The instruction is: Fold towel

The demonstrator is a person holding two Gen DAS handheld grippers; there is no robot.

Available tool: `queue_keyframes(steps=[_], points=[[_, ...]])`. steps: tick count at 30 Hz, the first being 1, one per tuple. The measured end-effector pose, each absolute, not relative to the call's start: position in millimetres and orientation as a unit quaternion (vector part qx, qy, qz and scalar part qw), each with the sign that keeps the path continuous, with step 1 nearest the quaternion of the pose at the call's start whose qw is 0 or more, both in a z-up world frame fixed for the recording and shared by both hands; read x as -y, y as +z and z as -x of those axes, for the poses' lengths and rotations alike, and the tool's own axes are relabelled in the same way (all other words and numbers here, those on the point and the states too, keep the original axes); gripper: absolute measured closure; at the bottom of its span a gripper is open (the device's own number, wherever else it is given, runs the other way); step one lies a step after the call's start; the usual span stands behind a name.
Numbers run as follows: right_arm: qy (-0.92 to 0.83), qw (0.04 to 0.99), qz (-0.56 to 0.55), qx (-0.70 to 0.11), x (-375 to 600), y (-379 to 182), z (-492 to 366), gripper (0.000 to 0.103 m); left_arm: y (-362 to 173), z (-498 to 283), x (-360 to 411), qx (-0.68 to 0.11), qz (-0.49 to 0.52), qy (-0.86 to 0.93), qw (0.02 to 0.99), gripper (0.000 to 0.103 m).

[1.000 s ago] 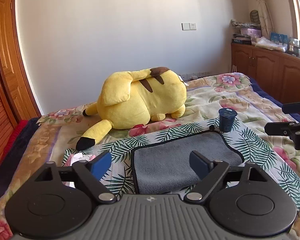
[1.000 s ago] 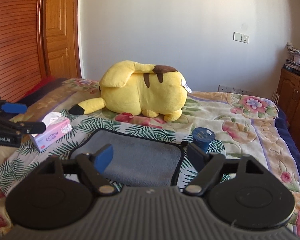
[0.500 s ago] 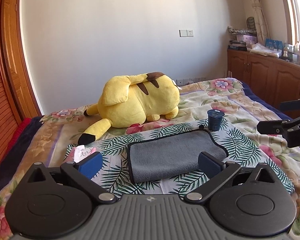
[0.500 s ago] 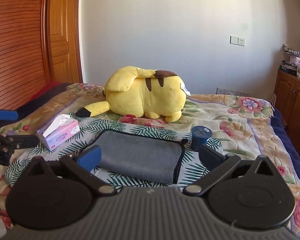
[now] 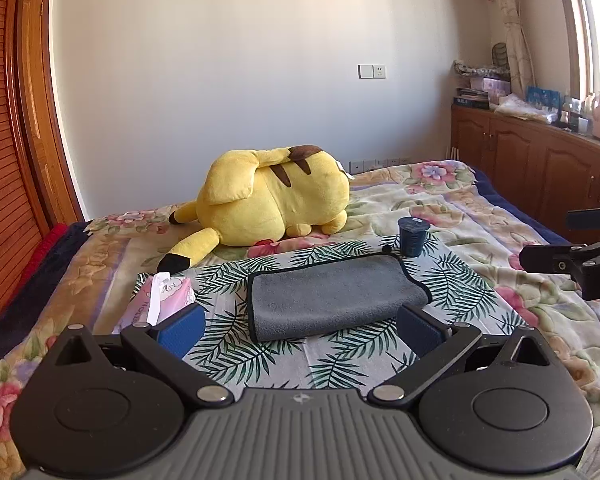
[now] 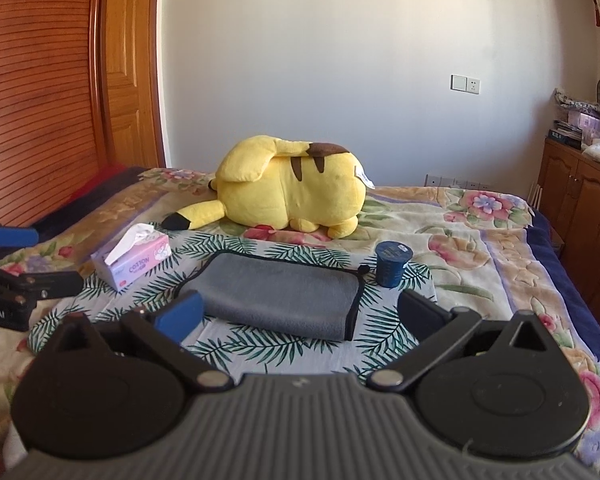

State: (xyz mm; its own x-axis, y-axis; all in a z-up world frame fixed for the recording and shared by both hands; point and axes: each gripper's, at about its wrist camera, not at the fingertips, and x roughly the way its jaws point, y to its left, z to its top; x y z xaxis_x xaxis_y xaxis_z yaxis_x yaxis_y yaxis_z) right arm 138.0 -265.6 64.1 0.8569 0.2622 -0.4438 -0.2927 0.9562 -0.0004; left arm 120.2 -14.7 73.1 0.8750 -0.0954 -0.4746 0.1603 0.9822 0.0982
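A grey towel (image 5: 332, 296) with a dark border lies folded on a palm-leaf cloth (image 5: 452, 288) on the bed; it also shows in the right wrist view (image 6: 280, 296). My left gripper (image 5: 300, 330) is open and empty, held above the bed just short of the towel's near edge. My right gripper (image 6: 300, 314) is open and empty, likewise short of the towel. Each gripper shows at the edge of the other's view, the right one (image 5: 572, 248) and the left one (image 6: 16, 264).
A large yellow plush (image 5: 272, 200) lies behind the towel. A dark blue cup (image 5: 413, 236) stands at the towel's far right corner. A pink tissue box (image 6: 130, 258) sits to the left. Wooden cabinets (image 5: 540, 168) line the right wall.
Both grippers have pulled back and up from the towel, which now looks smaller and farther away. Both stay open and empty.
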Motion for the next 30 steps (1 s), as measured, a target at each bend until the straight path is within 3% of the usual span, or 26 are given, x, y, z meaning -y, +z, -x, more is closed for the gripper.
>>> queue_keyframes(steps=[15, 30], points=[[0.143, 0.968, 0.027, -0.206, 263, 73, -83, 0.000, 81, -61, 16, -0.235, -0.060, -0.063, 0.968, 0.016], [0.142, 0.967, 0.017, -0.211, 257, 53, -45, 0.000, 54, -20, 12, -0.227, -0.033, -0.056, 0.972, 0.016]])
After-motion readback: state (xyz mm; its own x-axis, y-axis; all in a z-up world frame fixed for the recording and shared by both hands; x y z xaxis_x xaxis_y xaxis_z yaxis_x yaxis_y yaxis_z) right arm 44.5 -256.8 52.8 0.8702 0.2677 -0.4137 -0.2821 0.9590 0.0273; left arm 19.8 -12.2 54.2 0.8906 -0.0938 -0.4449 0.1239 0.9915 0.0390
